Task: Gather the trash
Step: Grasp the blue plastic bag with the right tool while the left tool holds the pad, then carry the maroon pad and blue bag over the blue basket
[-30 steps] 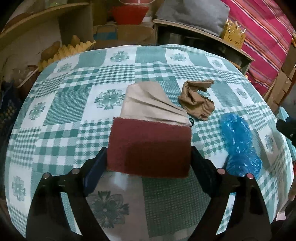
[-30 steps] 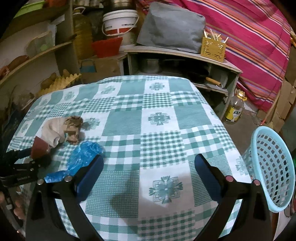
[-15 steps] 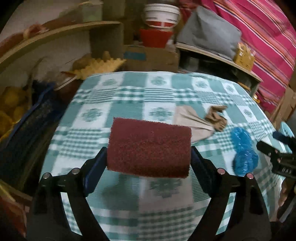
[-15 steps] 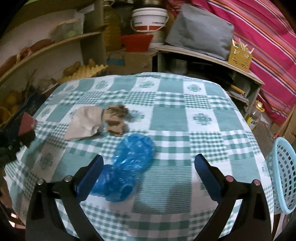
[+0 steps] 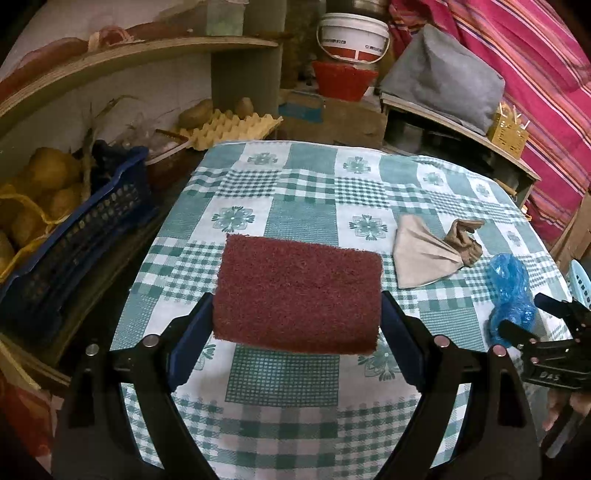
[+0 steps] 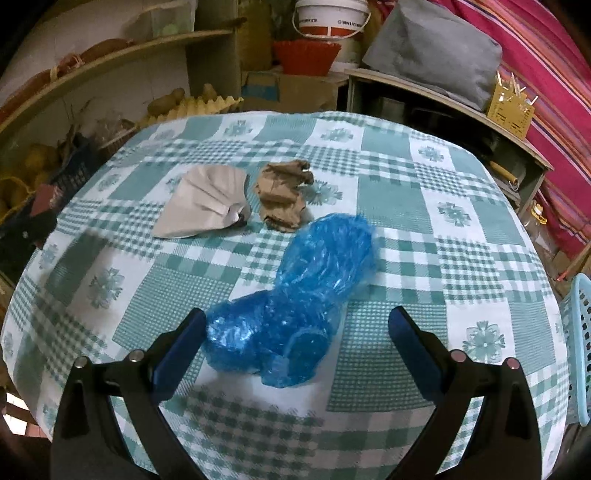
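My left gripper (image 5: 295,308) is shut on a dark red scouring pad (image 5: 297,291), held above the left part of the green checked tablecloth (image 5: 306,218). A folded beige paper (image 6: 207,199), a crumpled brown paper (image 6: 282,195) and a blue plastic bag (image 6: 310,273) lie on the cloth. My right gripper (image 6: 295,317) hangs open just over the near end of the blue bag, its pads apart from the plastic. The left wrist view shows the right gripper (image 5: 524,314) at the blue bag (image 5: 511,291). The right wrist view shows the left gripper (image 6: 40,210) at the far left.
A light blue mesh basket (image 6: 580,332) stands off the table's right edge. Left of the table are a dark blue crate (image 5: 81,229) with potatoes and an egg tray (image 5: 229,129). Shelves, a white bucket (image 5: 352,35) and a grey cushion (image 5: 443,77) stand behind.
The left gripper has carried the red pad up and leftward, away from the papers. The right gripper has swung left and come down over the blue bag.
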`<act>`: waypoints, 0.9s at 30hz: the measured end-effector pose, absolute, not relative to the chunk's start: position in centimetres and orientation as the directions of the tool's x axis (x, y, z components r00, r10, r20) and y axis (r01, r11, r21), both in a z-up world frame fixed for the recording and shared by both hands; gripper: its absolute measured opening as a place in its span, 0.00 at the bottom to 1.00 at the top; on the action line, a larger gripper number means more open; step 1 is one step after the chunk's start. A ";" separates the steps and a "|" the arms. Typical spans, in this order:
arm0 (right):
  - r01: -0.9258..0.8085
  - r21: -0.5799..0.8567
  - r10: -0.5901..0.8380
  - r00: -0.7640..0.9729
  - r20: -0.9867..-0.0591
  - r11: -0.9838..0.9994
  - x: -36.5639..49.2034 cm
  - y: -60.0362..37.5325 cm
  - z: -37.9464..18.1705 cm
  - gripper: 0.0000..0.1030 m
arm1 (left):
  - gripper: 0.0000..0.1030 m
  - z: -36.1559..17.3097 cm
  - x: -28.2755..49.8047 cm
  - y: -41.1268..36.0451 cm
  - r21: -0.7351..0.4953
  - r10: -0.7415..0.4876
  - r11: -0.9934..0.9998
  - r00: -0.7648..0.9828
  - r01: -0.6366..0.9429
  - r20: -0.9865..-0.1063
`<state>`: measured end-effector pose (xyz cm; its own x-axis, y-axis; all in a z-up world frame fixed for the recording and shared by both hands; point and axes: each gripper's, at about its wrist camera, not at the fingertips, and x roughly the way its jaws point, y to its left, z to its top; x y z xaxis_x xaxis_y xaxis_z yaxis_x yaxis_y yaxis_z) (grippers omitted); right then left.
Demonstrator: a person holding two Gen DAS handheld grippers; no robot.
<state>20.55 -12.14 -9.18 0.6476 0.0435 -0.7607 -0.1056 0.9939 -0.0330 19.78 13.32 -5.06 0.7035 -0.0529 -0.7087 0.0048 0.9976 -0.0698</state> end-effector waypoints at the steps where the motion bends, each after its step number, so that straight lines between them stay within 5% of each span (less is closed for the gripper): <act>1: -0.108 -0.039 0.041 0.648 -0.761 0.993 20.6 -11.9 -9.3 0.94 | 0.82 -5.0 19.8 13.1 -0.065 -0.052 0.998 0.704 0.008 -0.708; 4: -0.115 -0.051 0.036 0.649 -0.760 0.992 20.8 -11.7 -9.4 0.90 | 0.82 -4.9 19.9 12.7 -0.058 -0.051 0.998 0.706 0.013 -0.706; 13: -0.174 -0.071 0.056 0.633 -0.772 0.982 21.4 -11.2 -10.0 0.44 | 0.82 -4.9 20.0 12.7 -0.071 -0.050 0.997 0.707 -0.001 -0.705; 27: -0.112 -0.053 0.043 0.708 -0.704 0.992 20.7 -15.7 -7.3 0.39 | 0.82 -3.6 20.3 9.1 -0.086 -0.080 0.996 0.726 0.029 -0.683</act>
